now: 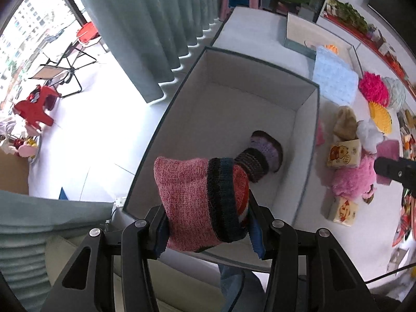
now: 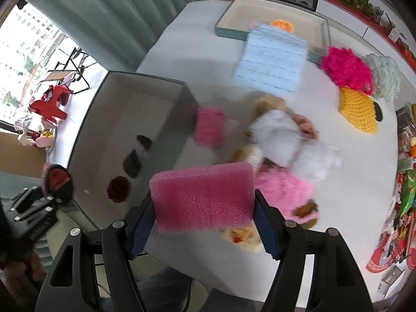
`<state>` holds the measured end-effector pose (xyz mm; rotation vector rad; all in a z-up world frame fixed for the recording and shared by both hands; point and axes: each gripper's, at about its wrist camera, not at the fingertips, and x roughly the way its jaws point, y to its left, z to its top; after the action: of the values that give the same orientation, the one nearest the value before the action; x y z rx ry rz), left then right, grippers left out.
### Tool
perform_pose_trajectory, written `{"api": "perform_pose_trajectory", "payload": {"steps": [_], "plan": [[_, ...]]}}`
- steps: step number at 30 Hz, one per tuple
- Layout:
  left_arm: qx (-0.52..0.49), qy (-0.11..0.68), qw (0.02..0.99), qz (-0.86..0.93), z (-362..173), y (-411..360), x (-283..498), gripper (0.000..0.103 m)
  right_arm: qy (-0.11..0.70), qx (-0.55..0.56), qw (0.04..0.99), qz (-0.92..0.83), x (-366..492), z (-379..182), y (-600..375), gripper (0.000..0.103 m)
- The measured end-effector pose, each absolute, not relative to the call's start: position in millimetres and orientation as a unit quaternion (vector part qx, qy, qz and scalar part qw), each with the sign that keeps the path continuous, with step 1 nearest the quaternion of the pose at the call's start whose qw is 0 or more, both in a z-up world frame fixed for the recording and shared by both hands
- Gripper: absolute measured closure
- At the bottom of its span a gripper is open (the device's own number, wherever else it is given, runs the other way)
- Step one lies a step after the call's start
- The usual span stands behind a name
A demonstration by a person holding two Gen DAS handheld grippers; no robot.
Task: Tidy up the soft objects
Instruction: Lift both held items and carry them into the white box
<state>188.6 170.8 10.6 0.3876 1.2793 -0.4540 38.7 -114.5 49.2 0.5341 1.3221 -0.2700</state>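
Left gripper (image 1: 208, 230) is clamped on a knitted sock (image 1: 205, 197) above the near end of the grey box (image 1: 306, 140); the sock's long axis runs away from the camera, toe into the box. Best to lower it before letting go. Right gripper (image 2: 204, 225) pinches a pink foam block (image 2: 202, 195), long axis crosswise, beside the box over the table (image 2: 195, 52).
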Motion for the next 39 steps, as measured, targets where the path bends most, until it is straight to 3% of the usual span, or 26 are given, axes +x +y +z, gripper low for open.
{"api": "perform_pose_trajectory", "payload": {"steps": [17, 39], "plan": [[0.163, 0.597, 0.751, -0.232, -19, 165, 248, 0.052, 0.63, 0.205, 0.74, -0.117, 149, 45, -54, 0.03], [0.182, 0.624, 0.726, -0.225, -59, 144, 262, 0.052, 0.67, 0.204, 0.702, -0.131, 188, 7, -60, 0.03]]}}
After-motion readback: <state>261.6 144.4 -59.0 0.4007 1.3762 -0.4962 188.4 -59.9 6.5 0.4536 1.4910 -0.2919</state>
